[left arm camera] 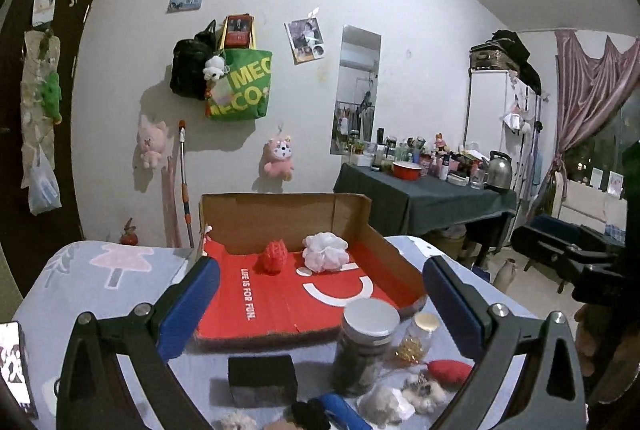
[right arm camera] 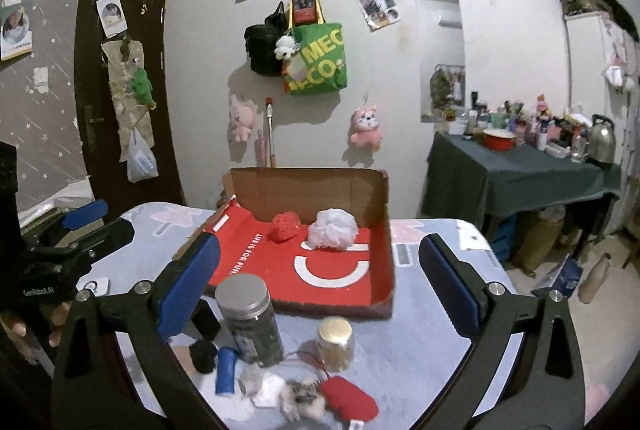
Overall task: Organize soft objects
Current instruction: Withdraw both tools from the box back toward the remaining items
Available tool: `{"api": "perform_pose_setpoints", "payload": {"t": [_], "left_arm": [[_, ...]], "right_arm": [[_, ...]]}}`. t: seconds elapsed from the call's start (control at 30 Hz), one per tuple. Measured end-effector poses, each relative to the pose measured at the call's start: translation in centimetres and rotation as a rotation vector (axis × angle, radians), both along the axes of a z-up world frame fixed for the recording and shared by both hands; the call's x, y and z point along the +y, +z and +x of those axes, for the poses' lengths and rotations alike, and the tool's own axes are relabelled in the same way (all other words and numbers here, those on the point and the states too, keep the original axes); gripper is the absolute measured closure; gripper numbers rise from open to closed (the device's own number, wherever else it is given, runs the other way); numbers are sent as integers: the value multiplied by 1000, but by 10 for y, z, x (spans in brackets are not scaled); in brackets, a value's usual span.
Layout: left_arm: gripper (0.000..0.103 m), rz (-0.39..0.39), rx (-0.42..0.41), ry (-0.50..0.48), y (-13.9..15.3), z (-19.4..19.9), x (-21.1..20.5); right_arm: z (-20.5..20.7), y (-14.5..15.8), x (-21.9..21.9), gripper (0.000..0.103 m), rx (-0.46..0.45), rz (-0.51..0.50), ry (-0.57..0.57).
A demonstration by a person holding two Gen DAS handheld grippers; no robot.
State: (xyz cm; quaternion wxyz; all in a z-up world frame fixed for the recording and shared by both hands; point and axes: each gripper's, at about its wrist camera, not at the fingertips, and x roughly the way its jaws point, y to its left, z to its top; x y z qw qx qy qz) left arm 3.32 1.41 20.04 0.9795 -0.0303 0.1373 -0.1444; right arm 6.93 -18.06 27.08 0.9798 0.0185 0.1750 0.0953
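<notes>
A cardboard box [left arm camera: 280, 214] [right arm camera: 308, 190] with a red floor sits on the table, holding a red knitted ball [left arm camera: 274, 256] [right arm camera: 285, 227] and a white mesh puff [left arm camera: 325, 252] [right arm camera: 332, 229]. In front of it lie a red soft pouch [left arm camera: 450, 370] [right arm camera: 350, 398], a fluffy keychain [left arm camera: 424, 390] [right arm camera: 302, 400], a black scrunchie [right arm camera: 203, 356] and a blue roll [right arm camera: 226, 370]. My left gripper [left arm camera: 320, 310] and right gripper [right arm camera: 318, 286] both hover wide open above these loose items, holding nothing.
A tall lidded jar [left arm camera: 366, 346] [right arm camera: 250, 318], a small gold-lidded jar [left arm camera: 420, 338] [right arm camera: 335, 344] and a black block [left arm camera: 262, 378] [right arm camera: 206, 320] stand among the soft items. The table wears a patterned cloth [right arm camera: 440, 330]. A cluttered dark table [right arm camera: 520, 174] stands at the right.
</notes>
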Motion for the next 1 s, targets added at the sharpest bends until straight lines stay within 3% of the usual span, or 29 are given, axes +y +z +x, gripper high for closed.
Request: {"api": "perform_pose_setpoints", "payload": {"t": [0.27, 0.43, 0.73, 1.0], "left_arm": [[0, 30, -69, 95, -45, -40, -18], [0, 60, -105, 137, -79, -57, -23], [0, 59, 40, 140, -128, -45, -18], [0, 74, 135, 146, -149, -33, -9]], "right_arm": [[-56, -38, 9, 1, -116, -69, -107], [-72, -75, 11, 1, -115, -66, -126], [-71, -133, 20, 1, -22, -75, -117], [-53, -170, 25, 1, 97, -66, -100]]}}
